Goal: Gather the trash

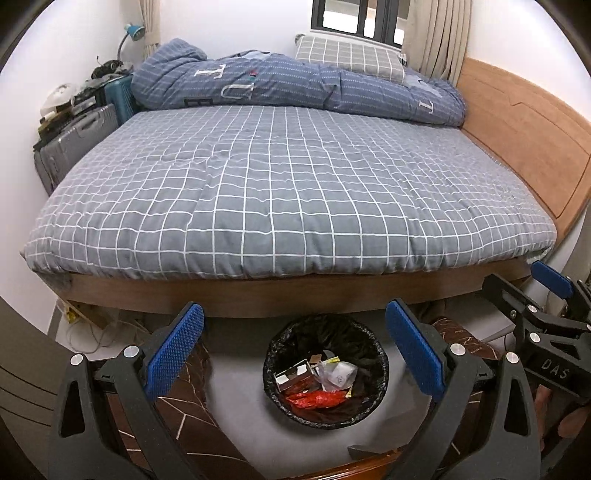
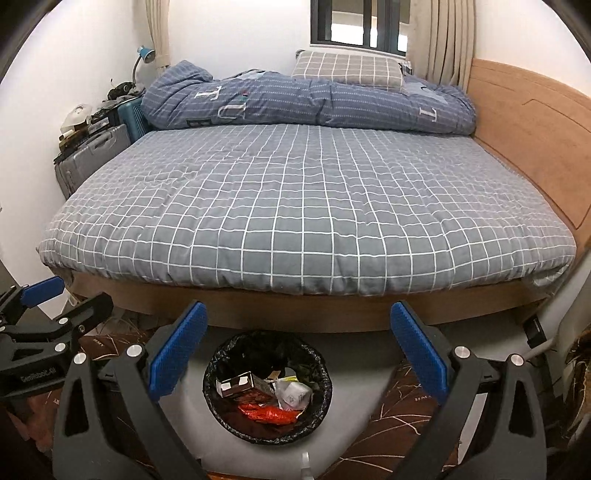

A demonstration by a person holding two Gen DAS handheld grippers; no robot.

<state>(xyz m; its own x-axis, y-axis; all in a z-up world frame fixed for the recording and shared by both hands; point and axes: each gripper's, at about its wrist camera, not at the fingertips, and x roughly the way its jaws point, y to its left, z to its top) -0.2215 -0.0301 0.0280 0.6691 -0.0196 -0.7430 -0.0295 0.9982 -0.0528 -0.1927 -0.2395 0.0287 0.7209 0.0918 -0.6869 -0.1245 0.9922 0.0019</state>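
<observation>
**Both grippers empty, trash in bin**

Left hand-held gripper (image 1: 294,349): jaws apart, nothing held. Bin (image 1: 380,373) on floor by bed (image 1: 295,184), w/ red wrapper (image 1: 317,399), box, paper inside. Right hand-held gripper (image 2: 299,349): apart, empty too. Bed looks clear; scan the floor for leftovers before finishing.

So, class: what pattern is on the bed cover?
Grey with a white grid check on the bed cover; clearest in the left wrist view.

grey checked bed (image 1: 280,192), white walls (image 1: 74,44), window (image 1: 354,18)
</observation>
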